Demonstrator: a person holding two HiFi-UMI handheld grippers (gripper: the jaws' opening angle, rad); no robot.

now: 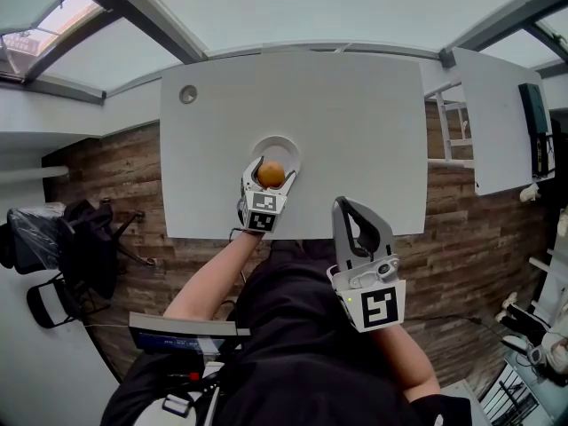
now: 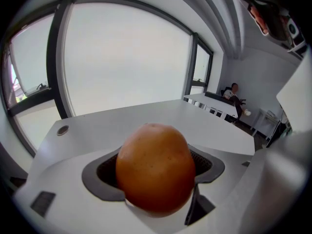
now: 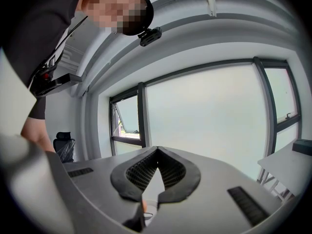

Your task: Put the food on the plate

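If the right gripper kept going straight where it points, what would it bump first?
Probably nothing close. The right gripper, shut and empty, points out above the white table toward the big window, which looks far away. Depth is hard to judge, though.

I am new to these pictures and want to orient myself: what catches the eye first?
An orange is clamped in the left gripper, over a white plate near the front edge of the table. The right gripper is shut and empty, off the table, close to the person's body.
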